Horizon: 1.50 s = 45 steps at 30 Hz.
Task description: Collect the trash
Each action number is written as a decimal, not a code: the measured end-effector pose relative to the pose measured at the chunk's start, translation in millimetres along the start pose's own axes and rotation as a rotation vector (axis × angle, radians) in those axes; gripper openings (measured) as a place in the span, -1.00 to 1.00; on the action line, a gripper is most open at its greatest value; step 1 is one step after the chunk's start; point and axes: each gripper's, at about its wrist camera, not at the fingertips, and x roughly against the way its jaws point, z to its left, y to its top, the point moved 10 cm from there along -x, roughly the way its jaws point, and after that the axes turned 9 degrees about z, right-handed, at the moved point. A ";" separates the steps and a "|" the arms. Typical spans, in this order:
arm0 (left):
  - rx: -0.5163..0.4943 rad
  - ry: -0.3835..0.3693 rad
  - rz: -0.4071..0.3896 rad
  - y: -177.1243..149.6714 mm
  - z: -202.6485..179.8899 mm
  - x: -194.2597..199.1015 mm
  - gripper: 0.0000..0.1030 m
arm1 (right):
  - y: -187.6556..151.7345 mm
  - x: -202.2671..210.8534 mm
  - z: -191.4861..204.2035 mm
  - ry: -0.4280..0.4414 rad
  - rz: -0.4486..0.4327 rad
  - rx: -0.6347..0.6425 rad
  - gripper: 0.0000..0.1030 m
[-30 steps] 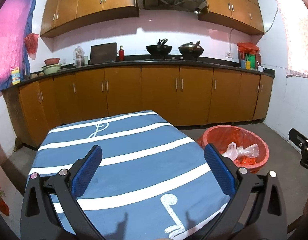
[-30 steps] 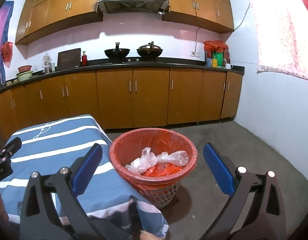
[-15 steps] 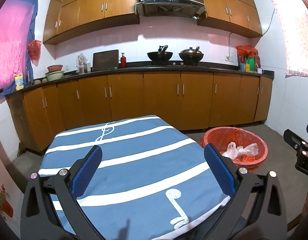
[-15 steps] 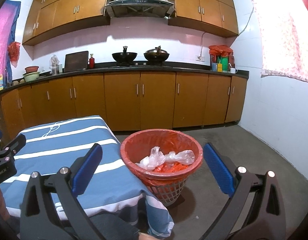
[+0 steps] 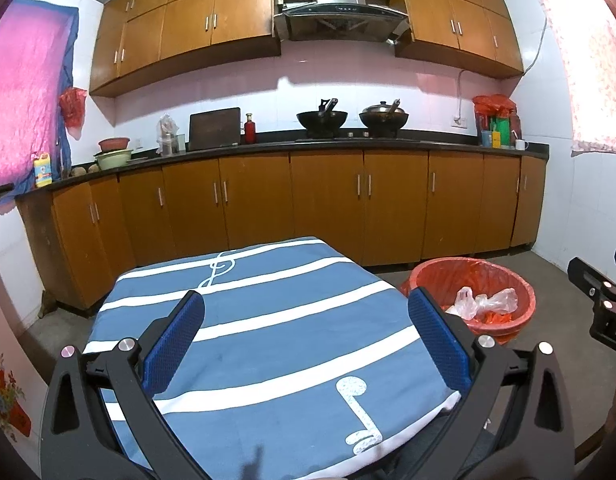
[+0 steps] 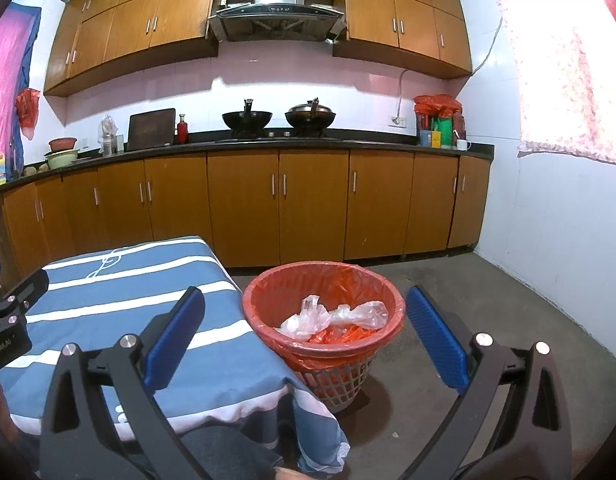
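A red-lined waste basket [image 6: 323, 280] stands on the floor right of the table; clear plastic bags [image 6: 331, 317] and orange scraps lie inside it. The same basket [image 5: 473, 270] shows at the right in the left wrist view. My left gripper [image 5: 306, 310] is open above the blue striped tablecloth [image 5: 268, 344], holding nothing. My right gripper [image 6: 304, 306] is open too, hovering in front of the basket with nothing between its blue pads. No loose trash is visible on the cloth.
Brown cabinets [image 6: 280, 200] run along the back wall under a dark counter with two woks [image 6: 248, 118], a red bottle [image 6: 182, 128] and bowls. Bare concrete floor [image 6: 487, 292] lies right of the basket. A white wall [image 6: 555, 220] closes the right side.
Both grippers have tilted up and drawn back a little, so the table and basket sit lower in view. Both stay open and empty.
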 end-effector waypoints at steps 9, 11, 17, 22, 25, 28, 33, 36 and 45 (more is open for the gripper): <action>-0.006 -0.002 0.001 -1.2 -3.5 1.3 0.96 | -0.3 0.2 -1.7 0.000 0.001 -0.006 0.92; -0.006 -0.002 0.004 -2.0 -4.2 1.3 0.96 | -0.4 0.7 -1.5 0.000 0.003 -0.007 0.92; -0.009 -0.008 0.012 -3.9 -8.2 1.7 0.96 | -1.7 1.6 -2.5 -0.003 0.004 -0.010 0.92; -0.007 -0.012 0.017 -4.8 -10.3 1.7 0.96 | -1.6 1.3 -3.0 -0.003 0.005 -0.011 0.92; -0.006 -0.013 0.019 -4.7 -10.5 2.1 0.96 | -3.3 1.8 -3.7 -0.006 0.007 -0.014 0.92; -0.005 -0.013 0.019 -4.6 -10.3 2.4 0.96 | -3.6 2.2 -4.2 -0.006 0.008 -0.015 0.92; -0.005 -0.013 0.018 -4.4 -10.1 2.2 0.96 | -3.1 2.0 -4.5 -0.005 0.006 -0.014 0.92; -0.005 -0.012 0.019 -4.5 -9.8 2.4 0.96 | -3.1 2.1 -4.5 -0.005 0.007 -0.014 0.92; -0.005 -0.013 0.022 -4.6 -9.7 2.2 0.96 | -2.8 1.9 -4.7 -0.005 0.008 -0.014 0.92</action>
